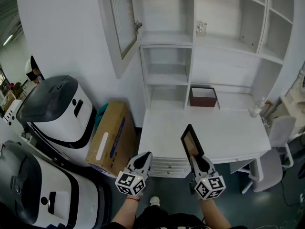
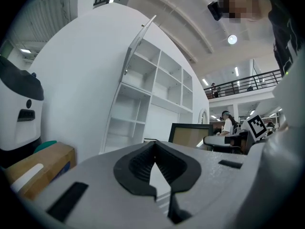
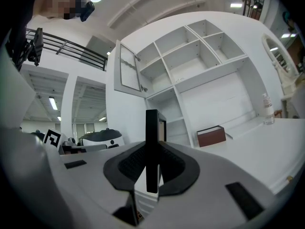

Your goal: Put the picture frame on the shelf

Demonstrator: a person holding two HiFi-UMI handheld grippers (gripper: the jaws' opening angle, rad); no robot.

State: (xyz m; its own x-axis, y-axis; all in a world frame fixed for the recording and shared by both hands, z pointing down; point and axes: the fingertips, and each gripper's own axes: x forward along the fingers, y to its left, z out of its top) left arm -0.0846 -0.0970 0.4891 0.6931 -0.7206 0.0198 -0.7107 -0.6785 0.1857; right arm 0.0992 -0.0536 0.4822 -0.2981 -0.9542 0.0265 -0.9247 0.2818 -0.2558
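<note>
Holding: picture frame (image 1: 191, 140), clenched edge-on in right gripper (image 1: 198, 159), long axis running forward from its jaws; shelf (image 1: 165, 83) straight ahead beyond; left gripper (image 1: 143, 160) closed, empty, alongside

I see a plain white wall (image 1: 62, 27) filling the upper left of the head view. Against it, at upper centre, stands a white shelf unit (image 1: 167, 41) with open compartments and 1 mesh-panelled door (image 1: 121, 13) swung open. Below it is a white desk (image 1: 228, 132) with drawers (image 1: 167, 166) under its front edge. At the right edge sits a white chair (image 1: 276, 147). The floor (image 1: 171, 194) is dark grey. A cardboard box (image 1: 110, 140) leans by the desk at centre left. In the left gripper view, a round ceiling light (image 2: 232, 39) glows at upper right above a dark balcony railing (image 2: 248, 82).
</note>
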